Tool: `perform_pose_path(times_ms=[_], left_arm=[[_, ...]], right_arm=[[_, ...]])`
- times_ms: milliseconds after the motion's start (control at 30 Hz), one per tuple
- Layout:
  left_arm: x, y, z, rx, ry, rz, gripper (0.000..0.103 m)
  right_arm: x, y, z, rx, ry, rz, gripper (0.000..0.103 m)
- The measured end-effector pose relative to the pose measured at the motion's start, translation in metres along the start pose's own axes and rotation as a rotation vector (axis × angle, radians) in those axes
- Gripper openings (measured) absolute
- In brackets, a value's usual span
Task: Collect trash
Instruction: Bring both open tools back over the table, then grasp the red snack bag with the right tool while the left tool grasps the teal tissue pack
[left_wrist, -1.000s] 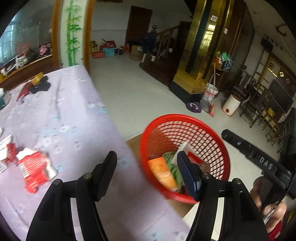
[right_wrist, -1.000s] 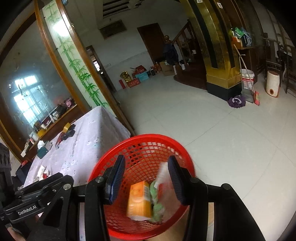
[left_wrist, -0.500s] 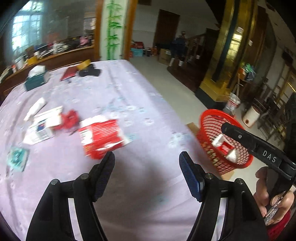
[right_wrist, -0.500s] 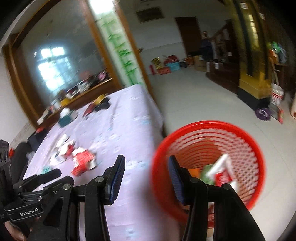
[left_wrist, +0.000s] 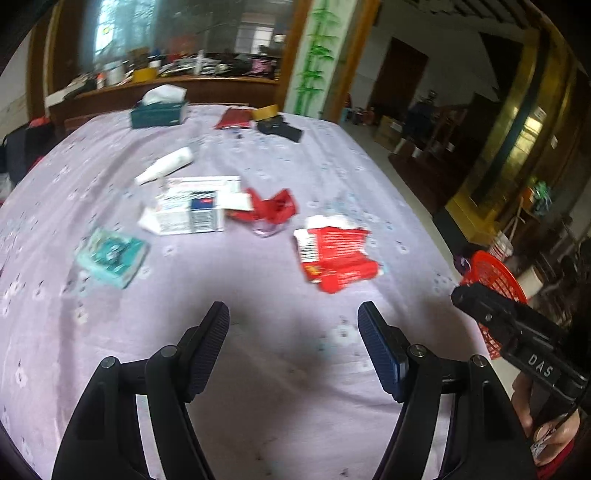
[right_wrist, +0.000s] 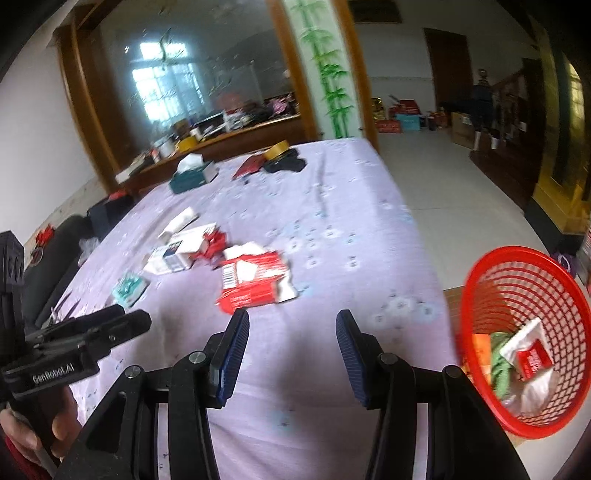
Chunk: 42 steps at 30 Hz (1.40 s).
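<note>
Trash lies on the purple-clothed table (left_wrist: 295, 166): a torn red carton (left_wrist: 334, 254) (right_wrist: 255, 282), a crumpled red wrapper (left_wrist: 271, 206), a white and blue box (left_wrist: 192, 212) (right_wrist: 173, 258), a teal packet (left_wrist: 110, 256) (right_wrist: 127, 288) and a white tube (left_wrist: 166, 166). The red mesh basket (right_wrist: 524, 321) (left_wrist: 495, 273) stands off the table's right edge and holds several wrappers. My left gripper (left_wrist: 293, 332) is open and empty above the cloth, short of the red carton. My right gripper (right_wrist: 291, 339) is open and empty, just short of the carton, with the basket to its right.
A teal tissue box (left_wrist: 159, 110), a dark red booklet (left_wrist: 234, 118), a tape roll (left_wrist: 264, 110) and a black item (left_wrist: 280, 129) sit at the table's far end. A cluttered wooden sideboard (right_wrist: 221, 136) stands behind. White tiled floor (right_wrist: 461, 192) lies to the right.
Both grippers have swung left from over the red basket to over the table. The trash on the cloth is now straight ahead; the basket has shifted to the right edge.
</note>
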<state>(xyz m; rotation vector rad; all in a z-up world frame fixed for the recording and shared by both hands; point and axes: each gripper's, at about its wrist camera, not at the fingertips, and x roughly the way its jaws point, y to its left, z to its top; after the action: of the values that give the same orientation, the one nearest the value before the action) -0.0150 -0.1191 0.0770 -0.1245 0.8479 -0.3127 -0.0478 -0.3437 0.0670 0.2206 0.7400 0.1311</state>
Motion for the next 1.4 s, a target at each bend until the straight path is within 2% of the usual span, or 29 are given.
perform_pose_path(times_ms=[267,433,533,633,733,767,800,833,933,1000,1100,1300,1400], left_arm=[[-0.011,0.058,0.003,-0.124,-0.021,0.079,0.071],[-0.019,0.087,0.003,-0.185,-0.032,0.112,0.071],[-0.024,0.100,0.001,-0.207,-0.036,0.133,0.071],[-0.027,0.111,0.001,-0.232,-0.035,0.143,0.071],[-0.028,0.122,-0.001,-0.261,-0.028,0.146,0.071],[-0.027,0.126,-0.001,-0.269,-0.025,0.147,0.071],[-0.027,0.129,0.000,-0.278,-0.023,0.149,0.071],[-0.026,0.133,0.000,-0.290,-0.022,0.153,0.071],[-0.020,0.144,0.002,-0.332,-0.010,0.160,0.071],[-0.016,0.150,0.004,-0.358,-0.005,0.164,0.071],[-0.005,0.159,0.009,-0.406,0.019,0.169,0.071],[0.025,0.173,0.023,-0.494,0.074,0.226,0.071],[0.036,0.176,0.032,-0.525,0.072,0.255,0.071]], right_arm=[[0.036,0.022,0.020,-0.068,0.063,0.022,0.060],[0.078,0.026,0.050,-0.130,0.115,0.040,0.060],[0.108,0.030,0.064,-0.221,0.152,0.052,0.059],[0.141,0.025,0.071,-0.267,0.202,0.093,0.059],[0.156,0.024,0.068,-0.299,0.224,0.135,0.059],[0.159,0.024,0.066,-0.292,0.242,0.163,0.058],[0.160,0.025,0.064,-0.290,0.249,0.177,0.047],[0.159,0.028,0.061,-0.301,0.254,0.194,0.028],[0.151,0.043,0.049,-0.365,0.271,0.181,0.009],[0.140,0.049,0.044,-0.378,0.264,0.195,0.007],[0.120,0.052,0.039,-0.332,0.252,0.245,0.004],[0.088,0.058,0.022,-0.273,0.162,0.307,0.004],[0.084,0.057,0.015,-0.281,0.124,0.317,0.004]])
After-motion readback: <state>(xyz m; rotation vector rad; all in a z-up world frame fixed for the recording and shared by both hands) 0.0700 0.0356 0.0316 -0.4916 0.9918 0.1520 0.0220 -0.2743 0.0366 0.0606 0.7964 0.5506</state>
